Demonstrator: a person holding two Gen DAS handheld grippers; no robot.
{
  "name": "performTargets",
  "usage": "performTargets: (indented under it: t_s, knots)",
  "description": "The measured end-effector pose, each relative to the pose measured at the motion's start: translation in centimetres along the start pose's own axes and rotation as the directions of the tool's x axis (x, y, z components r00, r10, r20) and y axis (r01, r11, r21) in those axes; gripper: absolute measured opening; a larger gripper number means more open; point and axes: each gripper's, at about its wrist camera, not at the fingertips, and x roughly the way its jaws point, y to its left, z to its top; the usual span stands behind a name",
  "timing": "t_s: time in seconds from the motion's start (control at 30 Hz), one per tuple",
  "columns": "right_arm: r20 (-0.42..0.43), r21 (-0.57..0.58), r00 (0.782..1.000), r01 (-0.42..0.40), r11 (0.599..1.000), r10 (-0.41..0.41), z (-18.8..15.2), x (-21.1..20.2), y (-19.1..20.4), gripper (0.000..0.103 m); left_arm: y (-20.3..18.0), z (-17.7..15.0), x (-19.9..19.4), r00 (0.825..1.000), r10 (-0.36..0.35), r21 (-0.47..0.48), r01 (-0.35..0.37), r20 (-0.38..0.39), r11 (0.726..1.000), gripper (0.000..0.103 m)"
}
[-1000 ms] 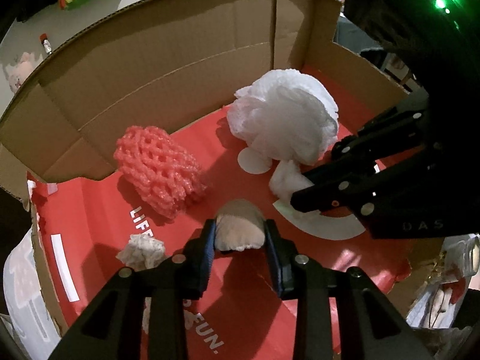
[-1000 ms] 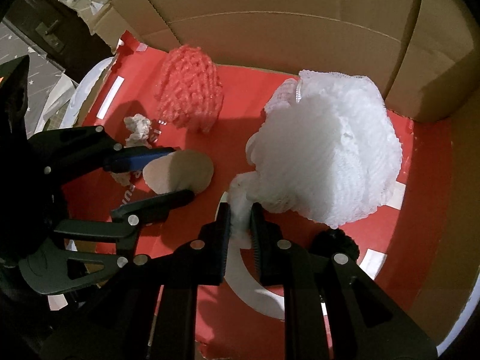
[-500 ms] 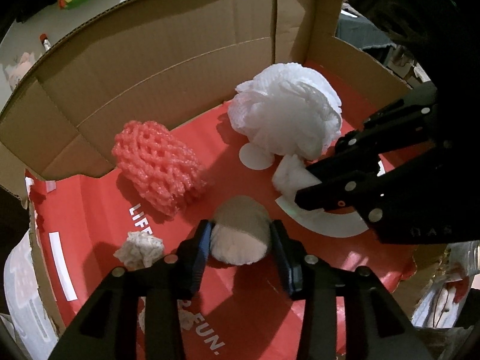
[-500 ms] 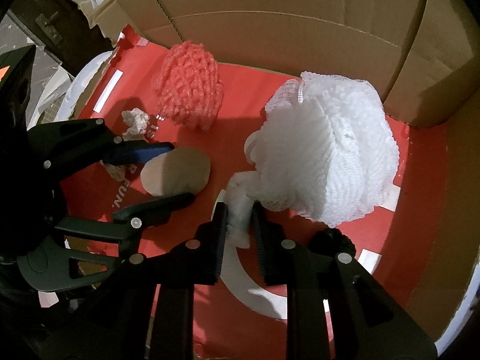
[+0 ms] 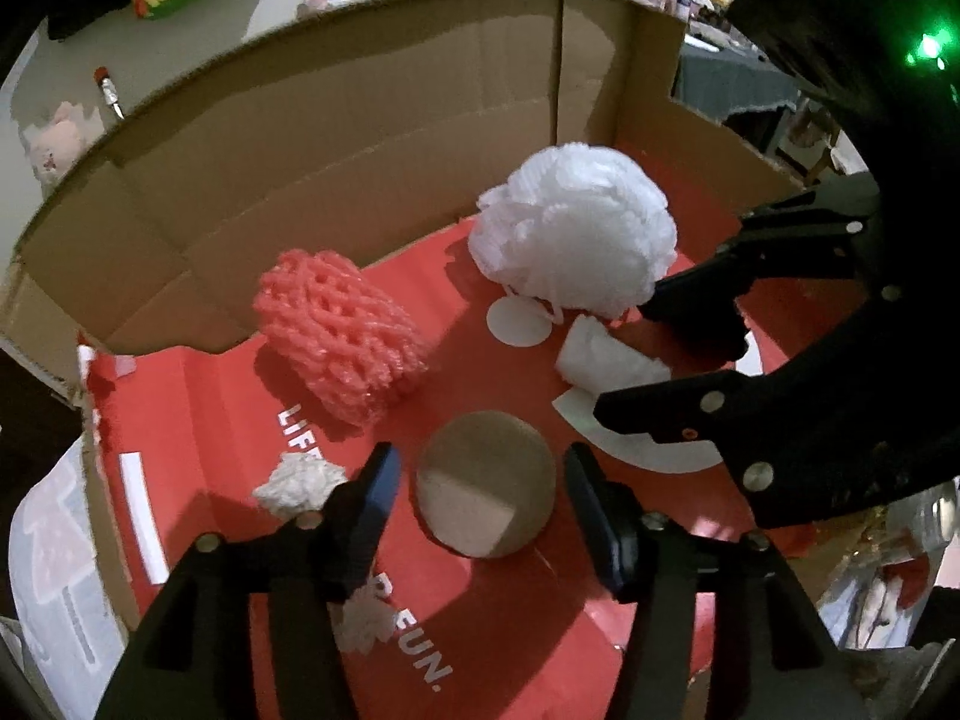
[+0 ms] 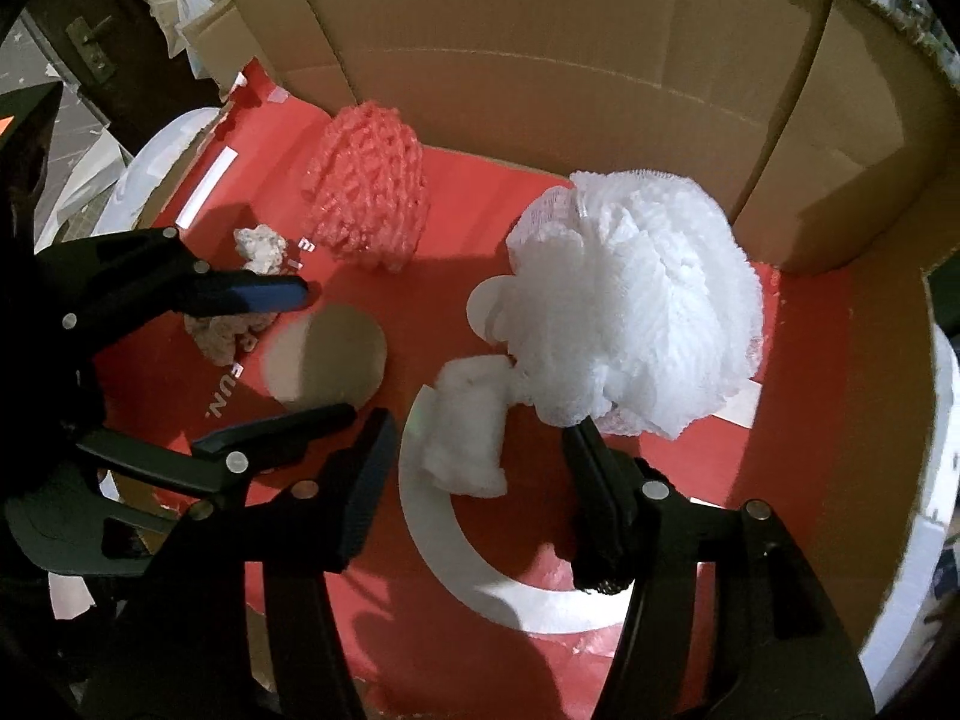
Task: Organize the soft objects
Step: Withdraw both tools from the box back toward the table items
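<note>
- Left tongs (image 5: 477, 495), bottom centre of the left view: jaws opening, with the tan puff (image 5: 485, 483) lying free between them on the red box floor (image 5: 540, 630), touching neither pad. It is a round, flat-faced disc, tan with a paler patch.
- Right tongs (image 6: 480, 462), bottom centre of the right view: jaws opening too, either side of a white wad (image 6: 465, 426) that rests loose on the floor, long axis pointing away from the tongs.
- Each hand is nearest its own piece, so a straight lift-off looks clear.
- Small white scrap (image 5: 297, 480) left of the left tongs.
- Farther up: pink foam net (image 5: 342, 330) centre-left, white mesh pouf (image 6: 636, 300) right, touching the wad.
- Cardboard wall (image 5: 360, 138) behind.
</note>
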Motion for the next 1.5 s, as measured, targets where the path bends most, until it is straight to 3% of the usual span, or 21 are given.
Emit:
performTargets:
  t_s: [0.33, 0.47, 0.63, 0.93, 1.13, 1.27, 1.37, 1.5]
  knots:
    - [0.095, 0.010, 0.995, 0.026, 1.000, -0.027, -1.3, -5.1, 1.3, 0.069, -1.0, -1.1, -6.5, 0.989, 0.026, -0.066, -0.016, 0.146, 0.998, 0.082]
    - [0.164, 0.007, 0.985, 0.053, 0.999, -0.054, -2.8, -8.7, 2.3, 0.072, -1.5, -1.7, -10.0, 0.972, 0.055, -0.100, -0.032, 0.228, 0.994, 0.093]
    - [0.242, 0.002, 0.967, 0.087, 0.996, -0.085, -4.7, -12.5, 3.9, 0.078, -2.5, -3.1, -14.3, 0.939, 0.085, -0.148, -0.037, 0.332, 0.988, 0.099]
    - [0.397, 0.013, 0.907, 0.148, 0.989, -0.141, -10.7, -19.0, 6.7, 0.080, -6.4, -7.7, -20.4, 0.867, 0.130, -0.173, -0.052, 0.482, 0.983, 0.103]
    - [0.492, 0.035, 0.852, 0.186, 0.982, -0.179, -15.7, -21.5, 8.8, 0.083, -9.3, -11.0, -23.0, 0.818, 0.137, -0.170, -0.049, 0.558, 0.984, 0.103]
    - [0.551, 0.054, 0.806, 0.225, 0.973, -0.217, -18.8, -22.6, 10.3, 0.084, -10.8, -12.8, -23.8, 0.797, 0.148, -0.180, -0.051, 0.586, 0.982, 0.103]
    - [0.578, 0.067, 0.786, 0.224, 0.972, -0.221, -21.1, -22.9, 11.2, 0.086, -11.5, -14.5, -23.8, 0.779, 0.158, -0.197, -0.046, 0.606, 0.979, 0.103]
    - [0.608, 0.083, 0.755, 0.249, 0.965, -0.247, -24.1, -22.3, 12.3, 0.087, -12.1, -17.1, -22.9, 0.775, 0.177, -0.253, -0.023, 0.606, 0.967, 0.103]
